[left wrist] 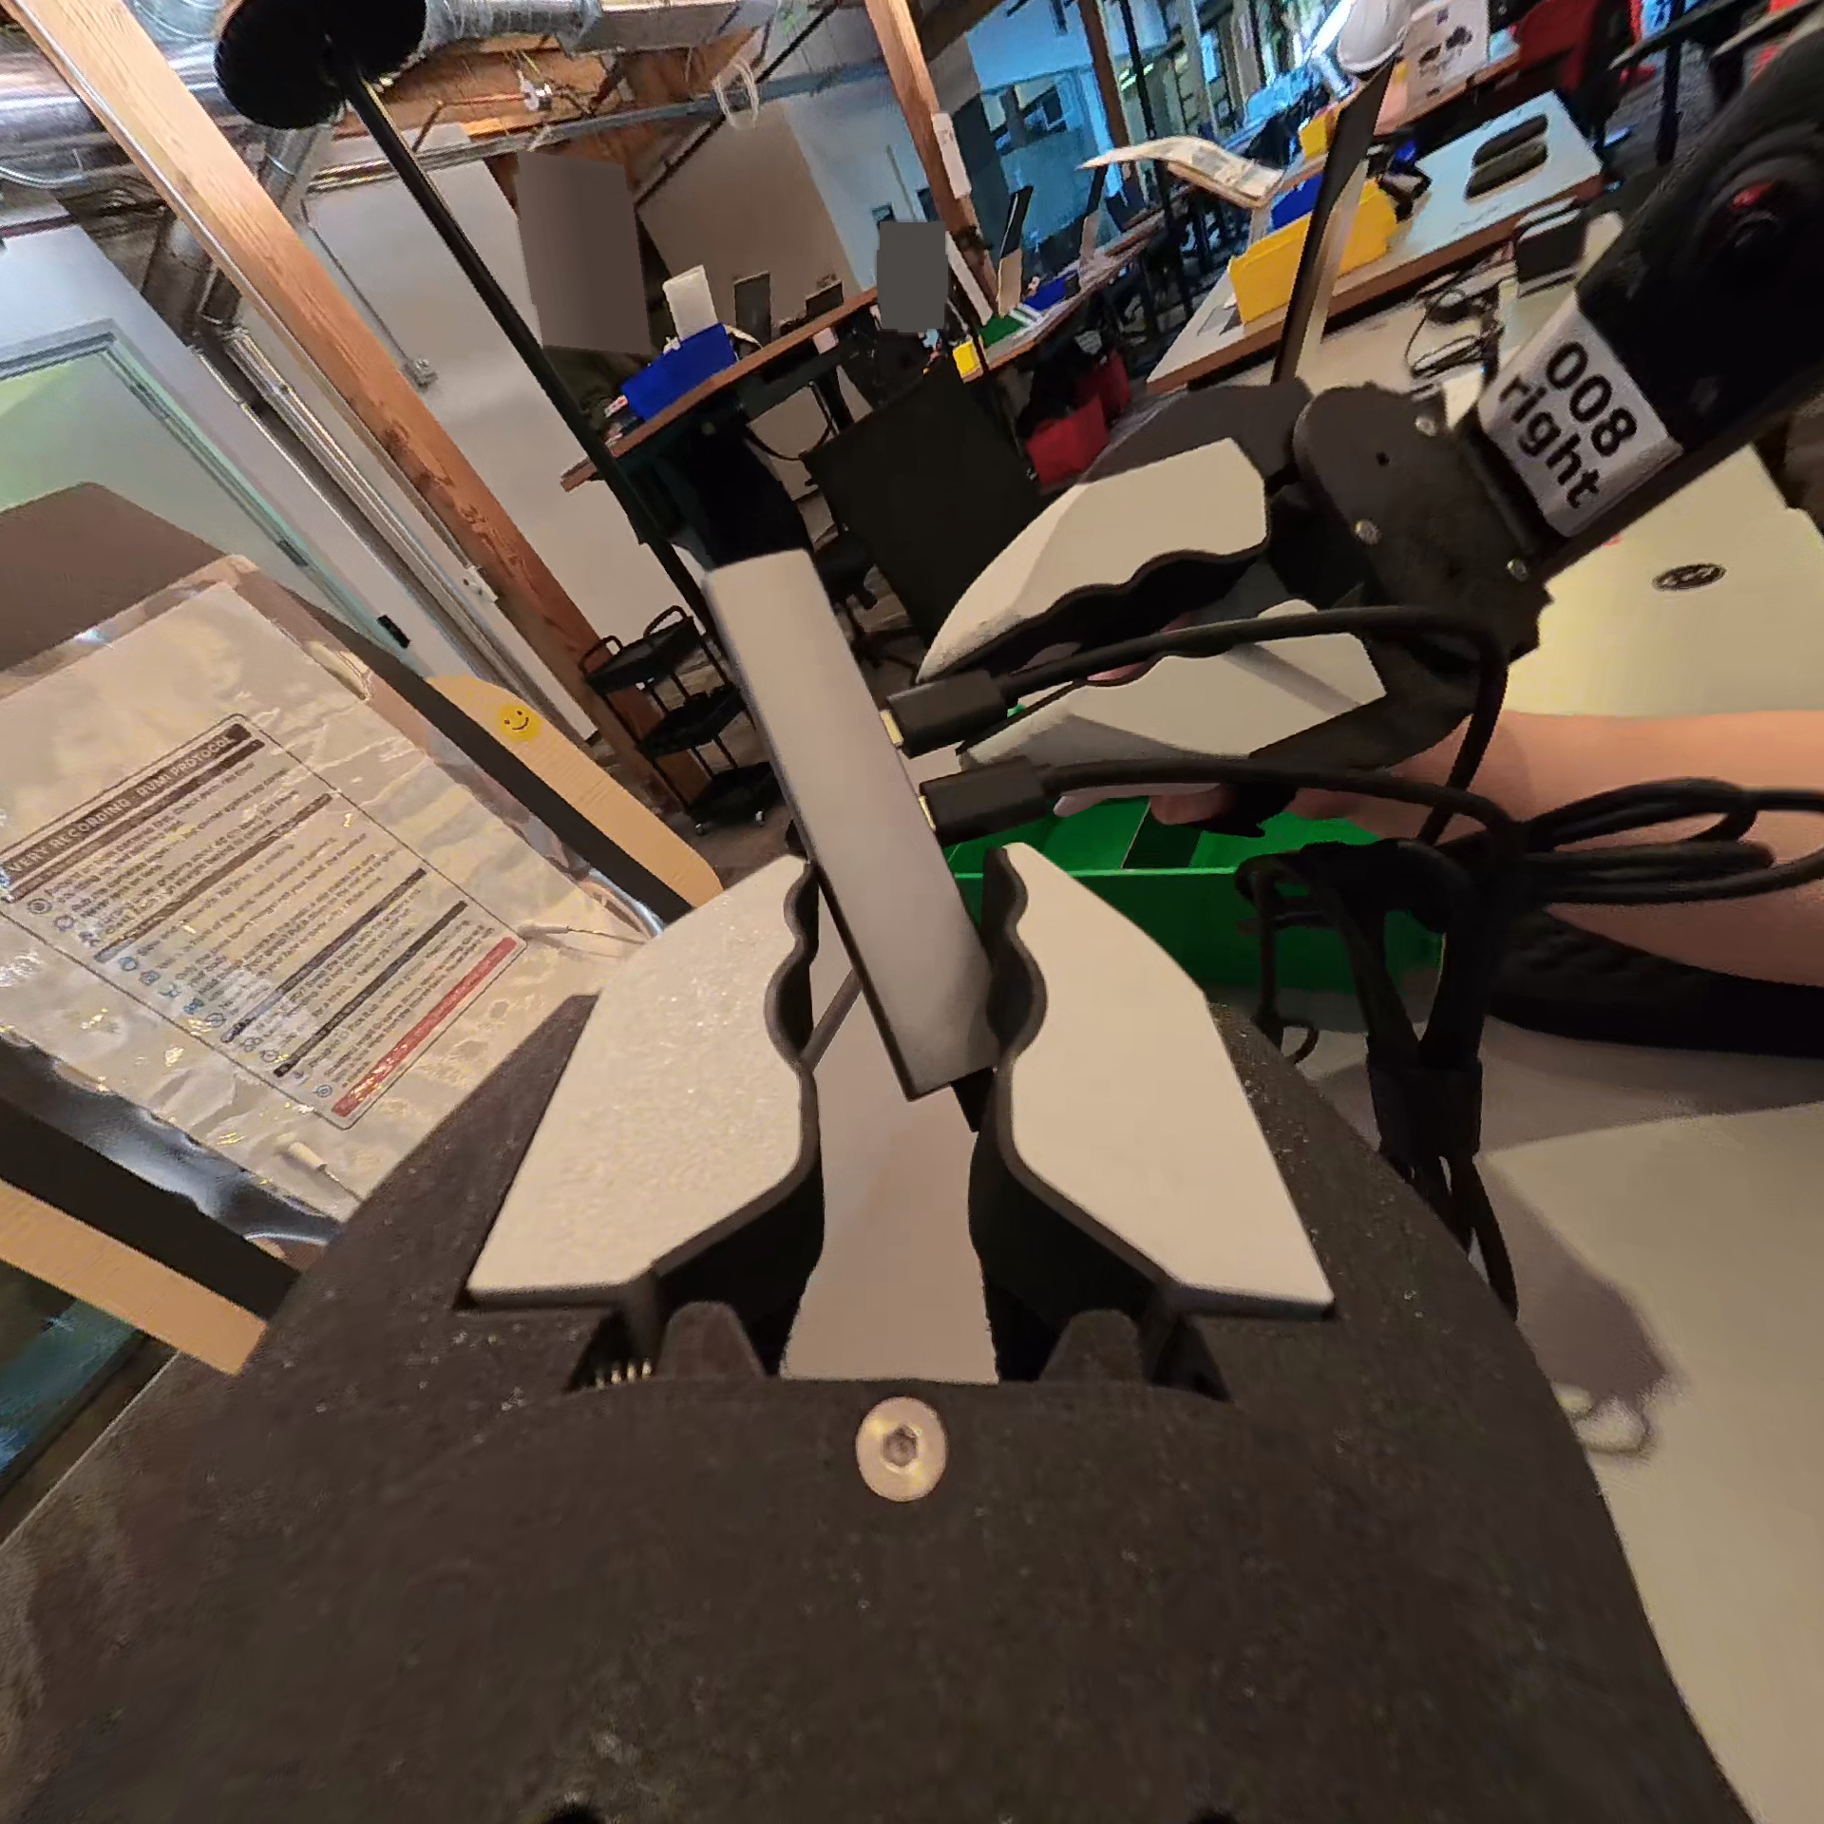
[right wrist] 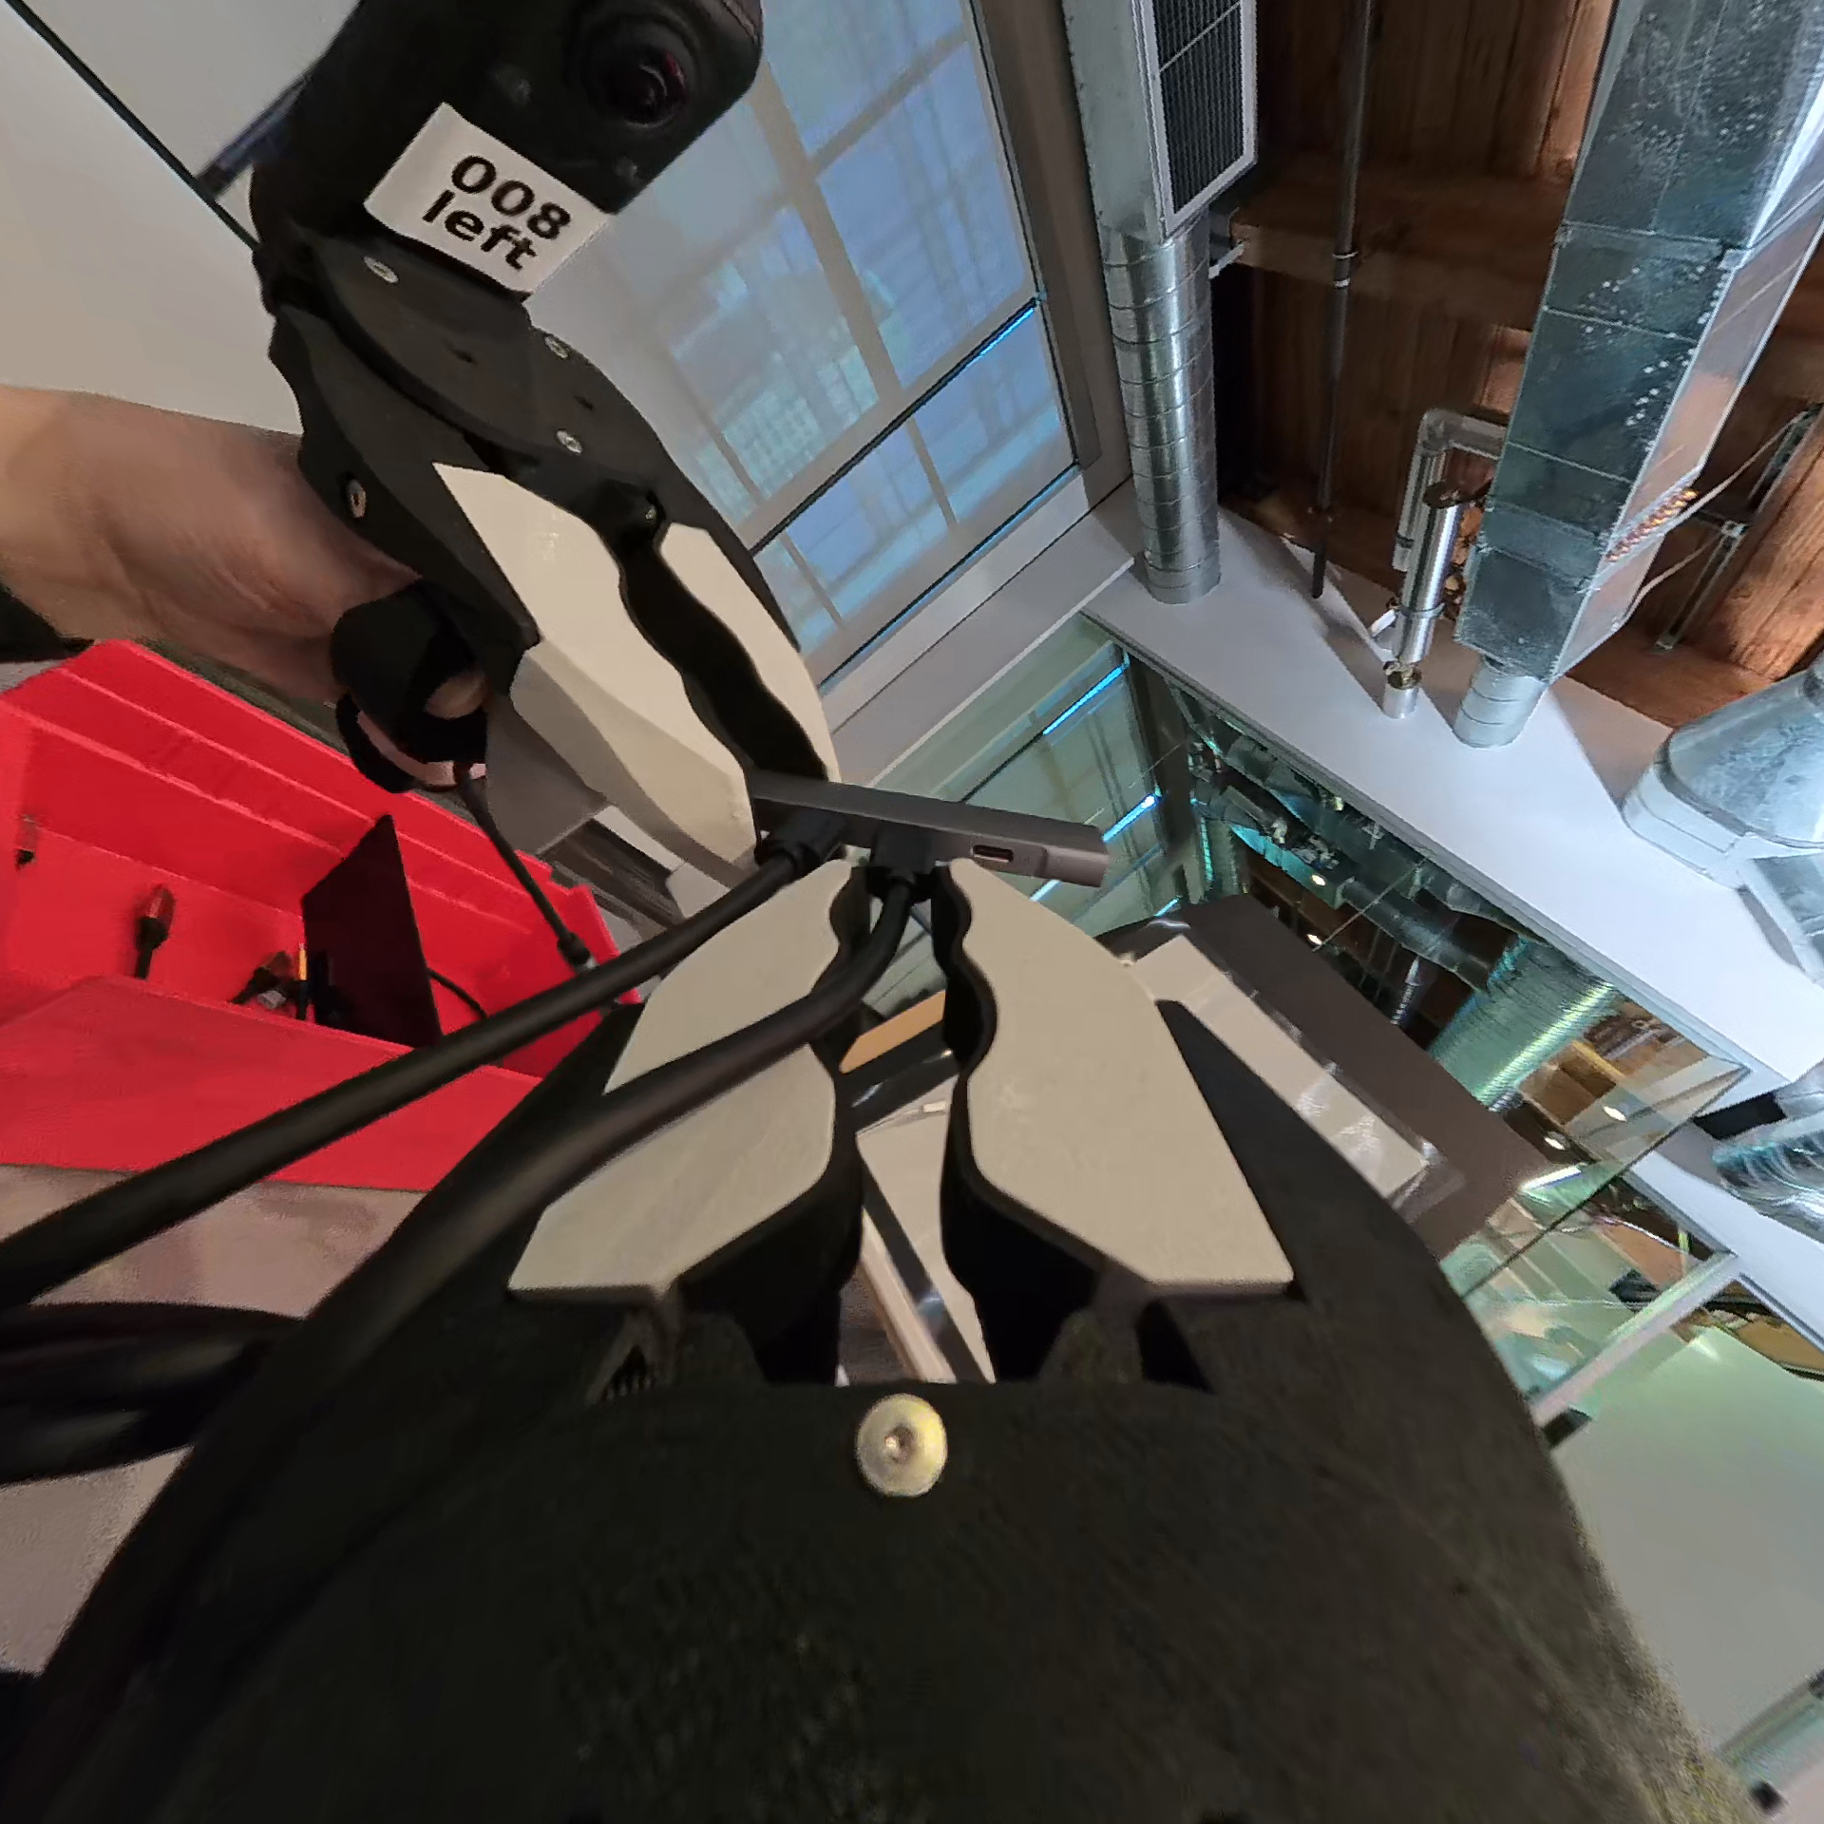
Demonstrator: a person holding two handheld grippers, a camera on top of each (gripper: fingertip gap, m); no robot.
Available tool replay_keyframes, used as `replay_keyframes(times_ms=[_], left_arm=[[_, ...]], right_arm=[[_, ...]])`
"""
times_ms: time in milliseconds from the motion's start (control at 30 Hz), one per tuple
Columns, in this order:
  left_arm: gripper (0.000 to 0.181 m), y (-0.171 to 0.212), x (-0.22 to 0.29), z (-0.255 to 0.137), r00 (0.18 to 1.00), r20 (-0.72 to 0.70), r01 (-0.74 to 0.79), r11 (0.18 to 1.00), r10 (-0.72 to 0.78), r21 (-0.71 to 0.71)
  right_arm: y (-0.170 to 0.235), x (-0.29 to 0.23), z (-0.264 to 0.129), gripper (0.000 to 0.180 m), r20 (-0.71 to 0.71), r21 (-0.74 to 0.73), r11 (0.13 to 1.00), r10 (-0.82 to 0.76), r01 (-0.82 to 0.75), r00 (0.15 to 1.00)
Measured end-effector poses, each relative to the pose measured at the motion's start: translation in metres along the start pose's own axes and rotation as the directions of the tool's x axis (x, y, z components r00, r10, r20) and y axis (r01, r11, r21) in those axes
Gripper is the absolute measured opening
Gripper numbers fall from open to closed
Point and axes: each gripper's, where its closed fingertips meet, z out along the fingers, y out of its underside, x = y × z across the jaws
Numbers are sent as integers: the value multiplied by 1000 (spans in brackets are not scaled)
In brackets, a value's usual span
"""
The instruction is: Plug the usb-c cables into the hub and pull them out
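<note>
My left gripper (left wrist: 903, 878) is shut on a flat grey hub (left wrist: 839, 750) and holds it upright above the table. Two black usb-c plugs meet the hub's right edge, an upper plug (left wrist: 946, 713) and a lower plug (left wrist: 982, 801). My right gripper (left wrist: 938, 691) comes in from the right, shut on the upper cable just behind its plug. In the right wrist view my right gripper (right wrist: 893, 888) pinches that cable (right wrist: 869, 948) at the hub (right wrist: 987, 839). The second cable (right wrist: 691, 918) runs off to the left. The left gripper (right wrist: 780, 790) holds the hub's far end.
A bundle of black cables (left wrist: 1431, 987) hangs at the right over a green bin (left wrist: 1184, 888). A red bin (right wrist: 197, 888) with small parts lies beyond the left gripper. A laminated sheet (left wrist: 247, 938) lies to the left. A white table (left wrist: 1629, 1283) is below. Both grippers' tips are close together, under 4 cm apart.
</note>
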Motion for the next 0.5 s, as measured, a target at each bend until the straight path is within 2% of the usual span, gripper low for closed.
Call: replay_keyframes(times_ms=[33,200,500], left_arm=[[31,1,1,0,1000,5,-9,1000,9,-14],[31,2,3,0,998,28,-51,997,53,-56],[31,5,0,0,999,28,-26,998,28,-61]], right_arm=[[1,-1,0,12,12,-1,1000,12,-12,1000],[0,-2,-2,12,31,9,1000,16,-17,999],[4,-3,1,13,16,-21,1000,-3,3,1000]])
